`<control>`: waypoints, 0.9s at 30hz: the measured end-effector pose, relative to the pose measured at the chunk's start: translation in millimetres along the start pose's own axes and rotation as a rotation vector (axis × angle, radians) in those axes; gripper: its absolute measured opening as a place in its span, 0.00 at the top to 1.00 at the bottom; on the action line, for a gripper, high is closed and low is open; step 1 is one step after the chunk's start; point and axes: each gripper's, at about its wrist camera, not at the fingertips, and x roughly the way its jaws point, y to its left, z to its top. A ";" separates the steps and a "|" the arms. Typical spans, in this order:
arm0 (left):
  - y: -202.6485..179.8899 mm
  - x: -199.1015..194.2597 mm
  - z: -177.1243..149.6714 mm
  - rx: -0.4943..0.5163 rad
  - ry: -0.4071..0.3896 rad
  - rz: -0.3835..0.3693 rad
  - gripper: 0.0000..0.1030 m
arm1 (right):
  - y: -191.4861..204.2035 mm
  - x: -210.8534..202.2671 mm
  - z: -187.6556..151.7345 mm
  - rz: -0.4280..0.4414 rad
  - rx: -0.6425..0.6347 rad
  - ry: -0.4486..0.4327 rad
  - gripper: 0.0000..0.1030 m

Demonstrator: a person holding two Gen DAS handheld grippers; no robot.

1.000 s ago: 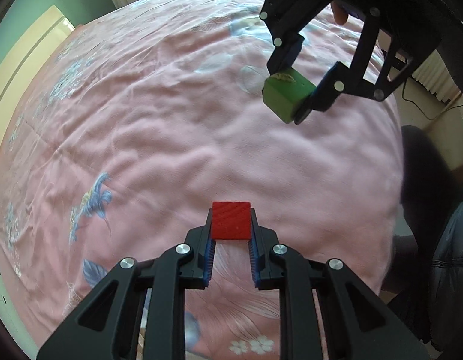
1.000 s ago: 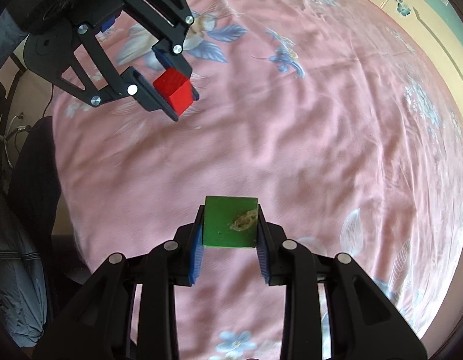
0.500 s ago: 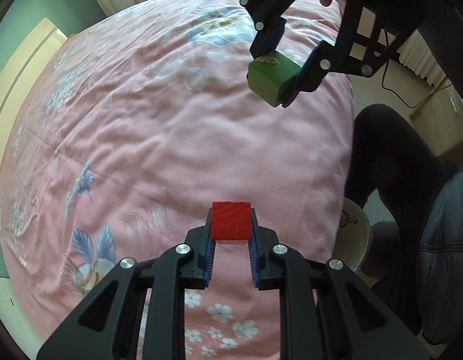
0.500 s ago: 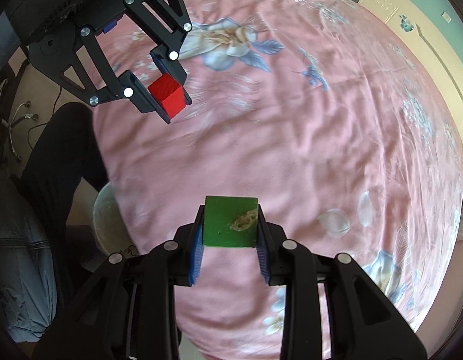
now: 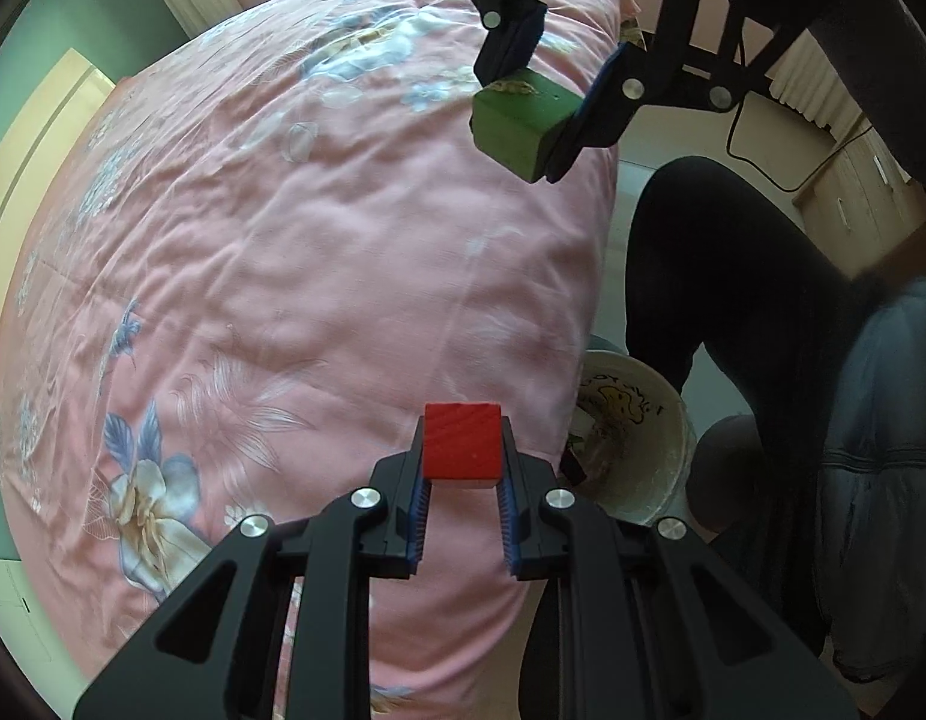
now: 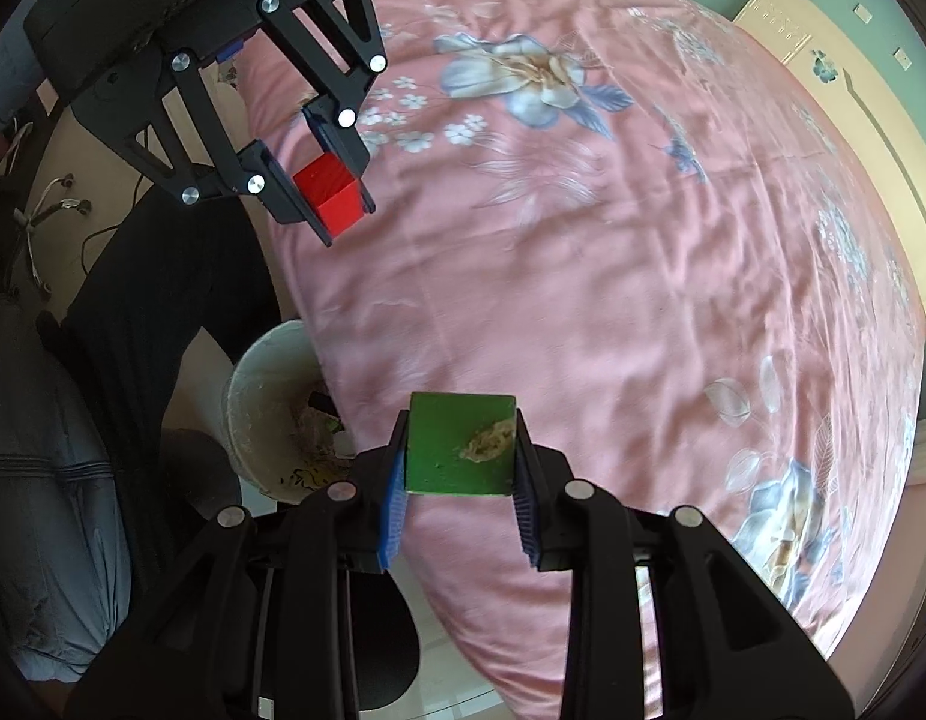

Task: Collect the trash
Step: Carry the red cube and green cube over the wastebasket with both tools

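My left gripper (image 5: 461,456) is shut on a red block (image 5: 461,441), held above the edge of the pink bed. It also shows in the right wrist view (image 6: 330,195). My right gripper (image 6: 459,450) is shut on a green block (image 6: 459,444) with a brown smear on its top face; that block shows in the left wrist view (image 5: 523,120) at the upper right. A white bucket (image 5: 667,450) with trash inside stands on the floor beside the bed, to the right of the red block and to the left of the green block (image 6: 252,414).
A pink flowered bedspread (image 5: 282,240) covers the bed. The person's dark-trousered leg (image 5: 733,276) and a grey jacket (image 5: 883,480) are right beside the bucket. Cables and a cabinet lie on the floor beyond.
Both grippers have moved with their blocks from over the bed toward its edge. The white bucket has come into view and now lies close to both blocks.
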 end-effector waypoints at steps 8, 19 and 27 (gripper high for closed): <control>-35.1 -6.1 -13.3 0.009 -0.010 -0.008 0.78 | 42.9 -0.6 -8.5 -0.006 -0.027 0.002 0.70; -80.9 7.1 -31.6 0.021 -0.025 -0.040 0.78 | 97.3 21.3 -20.8 0.015 -0.065 0.016 0.70; -102.2 26.5 -42.9 0.013 -0.023 -0.069 0.78 | 121.0 47.7 -28.9 0.047 -0.060 0.026 0.70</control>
